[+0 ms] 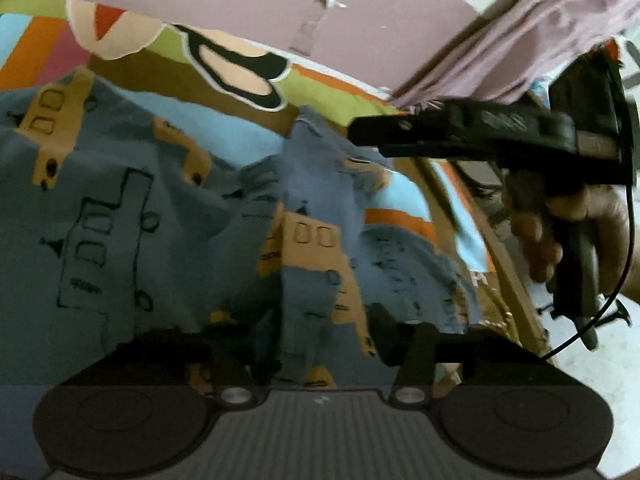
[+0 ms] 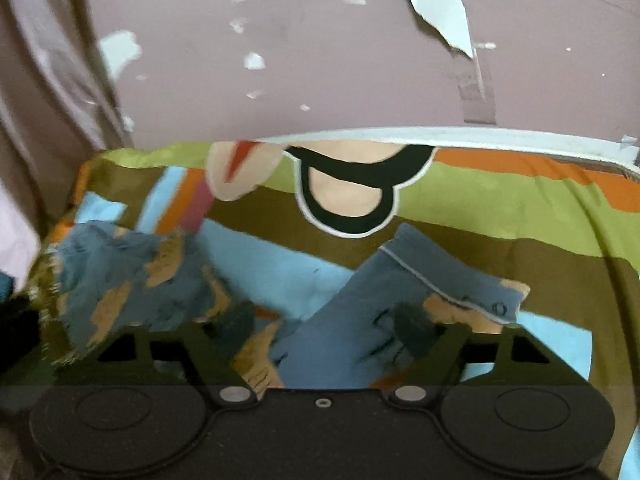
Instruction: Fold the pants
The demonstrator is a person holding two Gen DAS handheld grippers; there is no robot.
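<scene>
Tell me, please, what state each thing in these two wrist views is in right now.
pants: blue, printed, rumpled and unfolded on the bed.
bedspread: colourful, spread flat under the pants.
left gripper: jaws partly closed, a fold of the pants between them.
right gripper: jaws partly closed around pants fabric; grip unclear through blur.
wall: mauve paint peeling in patches.
curtain: hanging, gathered.

A bed (image 2: 500, 216) carries everything, covered by a bright sheet (image 2: 520, 196) in green, brown, orange and light-blue bands with a cartoon print. Blue patterned pants (image 2: 352, 320) lie crumpled directly on the sheet, spread across its near part.
</scene>
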